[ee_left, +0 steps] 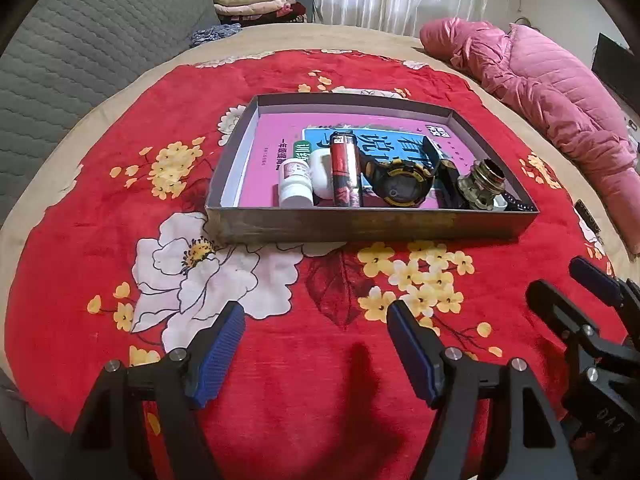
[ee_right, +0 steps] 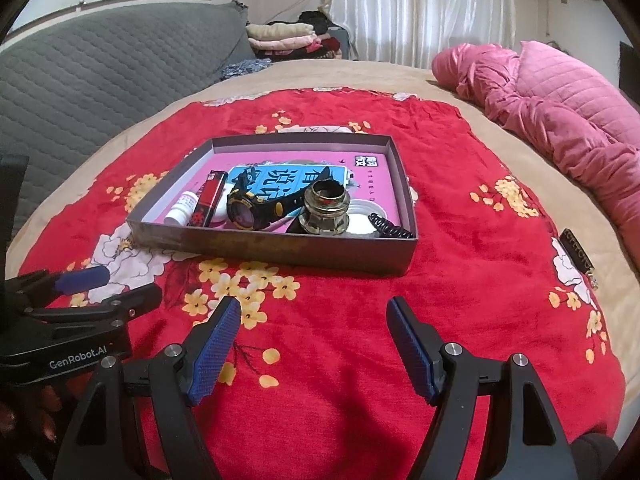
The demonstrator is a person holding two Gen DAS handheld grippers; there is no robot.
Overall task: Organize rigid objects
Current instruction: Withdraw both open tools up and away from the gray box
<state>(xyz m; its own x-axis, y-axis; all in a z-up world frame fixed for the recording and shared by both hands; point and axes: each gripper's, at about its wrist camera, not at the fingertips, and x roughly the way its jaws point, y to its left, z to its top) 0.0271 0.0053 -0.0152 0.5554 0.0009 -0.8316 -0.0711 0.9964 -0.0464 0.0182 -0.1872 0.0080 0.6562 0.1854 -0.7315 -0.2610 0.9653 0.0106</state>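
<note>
1. I see the tray (ee_left: 360, 226) sitting on the red blanket (ee_left: 280, 380) that covers the bed, ahead of both tongs.
2. Inside it, along the near wall, the things stand in a row: a white bottle (ee_left: 295, 182) at the left, a white jar (ee_left: 322, 168) just behind it, then a red lighter (ee_left: 345, 168) lying lengthwise.
3. A black and yellow watch (ee_left: 400, 180) lies next to the lighter, its strap running back over a pink and blue book (ee_left: 276, 148) that lines the tray floor.
4. A glass ink bottle (ee_right: 325, 210) stands open to the right of the watch, with a round white lid (ee_right: 366, 216) and a black comb (ee_right: 390, 228) in the near right corner.
5. My left tongs (ee_left: 316, 354) hang over the blanket, jaws wide apart with nothing between them.
6. My right tongs (ee_right: 314, 350) are likewise spread wide and empty, short of the tray.
7. The two tongs sit side by side, near each other.
8. A pink quilted jacket (ee_right: 560, 120) lies along the right edge of the bed, well apart from the tray.
9. A grey quilted cover (ee_right: 100, 80) is at the left; folded clothes (ee_right: 280, 38) and a white curtain (ee_right: 420, 8) are at the back.
</note>
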